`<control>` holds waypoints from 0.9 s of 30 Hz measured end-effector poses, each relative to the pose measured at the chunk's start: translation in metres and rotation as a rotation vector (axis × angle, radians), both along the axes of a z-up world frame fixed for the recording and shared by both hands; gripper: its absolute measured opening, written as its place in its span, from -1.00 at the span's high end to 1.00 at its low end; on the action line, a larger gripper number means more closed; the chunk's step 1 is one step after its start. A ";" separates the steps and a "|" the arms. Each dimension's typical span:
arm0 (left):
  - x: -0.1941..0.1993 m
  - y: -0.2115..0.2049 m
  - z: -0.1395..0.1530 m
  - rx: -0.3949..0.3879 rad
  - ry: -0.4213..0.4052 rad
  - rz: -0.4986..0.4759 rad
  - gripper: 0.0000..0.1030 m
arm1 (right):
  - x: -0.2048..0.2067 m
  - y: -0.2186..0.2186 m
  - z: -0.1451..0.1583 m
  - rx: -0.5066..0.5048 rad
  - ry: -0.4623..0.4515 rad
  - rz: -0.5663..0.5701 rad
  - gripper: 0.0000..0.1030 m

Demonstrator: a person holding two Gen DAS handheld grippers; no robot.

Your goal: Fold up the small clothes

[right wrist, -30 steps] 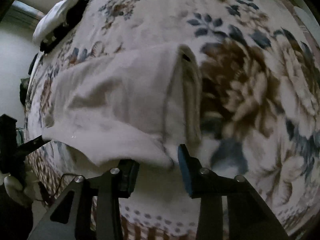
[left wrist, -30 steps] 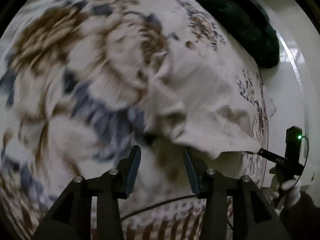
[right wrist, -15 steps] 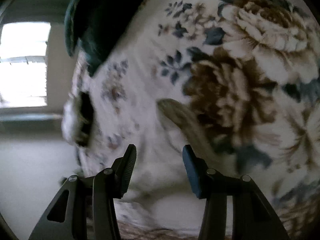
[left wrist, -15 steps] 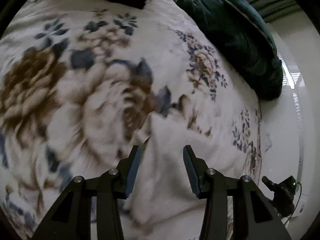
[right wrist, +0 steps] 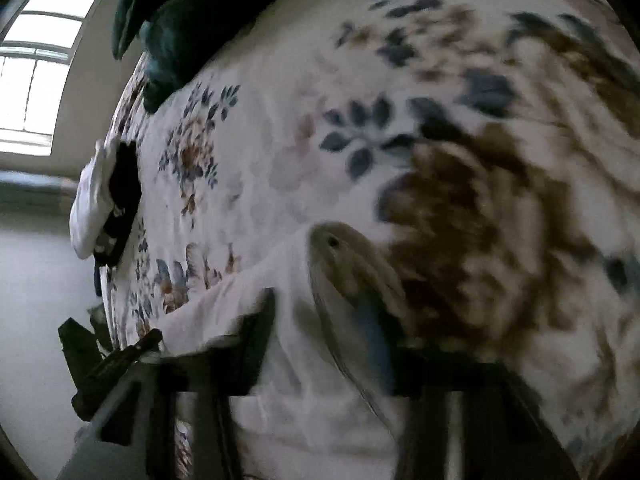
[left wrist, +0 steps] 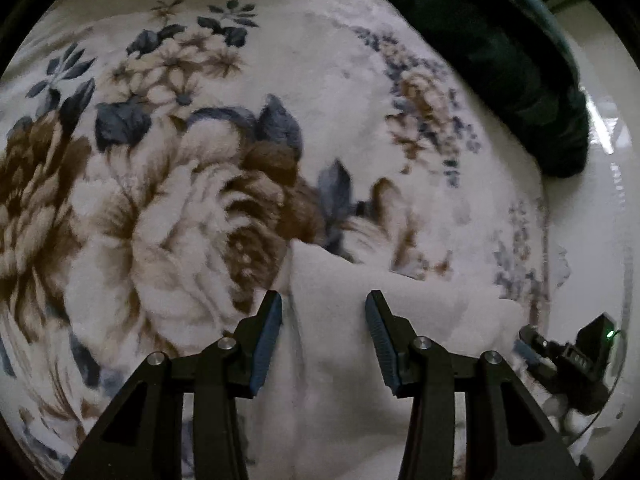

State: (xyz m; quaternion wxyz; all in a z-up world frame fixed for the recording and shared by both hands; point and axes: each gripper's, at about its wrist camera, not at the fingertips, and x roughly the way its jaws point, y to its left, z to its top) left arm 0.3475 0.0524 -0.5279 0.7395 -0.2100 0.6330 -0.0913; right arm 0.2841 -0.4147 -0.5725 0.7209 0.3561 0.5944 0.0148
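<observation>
A small white garment [left wrist: 340, 360] lies on a floral blanket [left wrist: 168, 208], bunched at the near edge of the bed. My left gripper [left wrist: 323, 312] is open, its jaws spread over the garment's near part, holding nothing. In the right wrist view the same garment [right wrist: 288, 380] shows with a greyish folded edge [right wrist: 352, 272] running up between the jaws. My right gripper [right wrist: 324, 320] is open and blurred, low over the cloth. The right gripper [left wrist: 560, 356] also shows at the left view's lower right, the left gripper [right wrist: 116, 360] at the right view's lower left.
A dark green quilt [left wrist: 500, 60] is heaped at the far side of the bed, also in the right wrist view [right wrist: 192, 20]. A white and black bundle [right wrist: 104, 208] lies at the bed's edge by a bright window [right wrist: 36, 60]. White floor [left wrist: 592, 240] lies beyond the bed.
Both grippers let go of the garment, which dropped onto the blanket. Both views tilted up and swung toward the far side of the bed; the garment now sits low in both views.
</observation>
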 end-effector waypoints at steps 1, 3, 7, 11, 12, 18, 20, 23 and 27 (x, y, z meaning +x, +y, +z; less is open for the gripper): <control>0.004 0.002 -0.004 0.023 0.000 0.000 0.20 | 0.006 0.004 -0.002 -0.025 0.003 0.011 0.81; 0.011 0.005 -0.013 0.049 0.017 -0.002 0.20 | 0.014 0.003 -0.002 -0.137 0.001 0.006 0.84; 0.012 0.015 -0.009 -0.003 0.027 0.017 0.20 | 0.020 -0.002 -0.011 -0.095 0.077 0.020 0.79; -0.015 0.019 0.019 -0.045 -0.010 0.014 0.20 | -0.008 -0.012 0.019 -0.053 0.061 -0.018 -0.03; -0.028 0.019 0.023 -0.058 -0.006 0.014 0.20 | -0.016 -0.014 0.021 -0.045 0.065 -0.026 -0.05; -0.079 0.003 -0.001 -0.092 0.100 0.053 0.33 | -0.068 -0.009 -0.012 0.077 0.211 -0.056 0.10; -0.089 0.003 0.004 -0.099 0.064 0.086 0.91 | -0.079 -0.005 -0.014 0.086 0.210 -0.076 0.90; -0.098 0.008 0.021 -0.074 0.003 0.110 0.92 | -0.091 -0.011 0.002 0.026 0.171 -0.115 0.91; -0.096 0.020 0.009 -0.069 0.051 0.110 0.90 | -0.092 -0.019 0.001 0.000 0.178 -0.095 0.91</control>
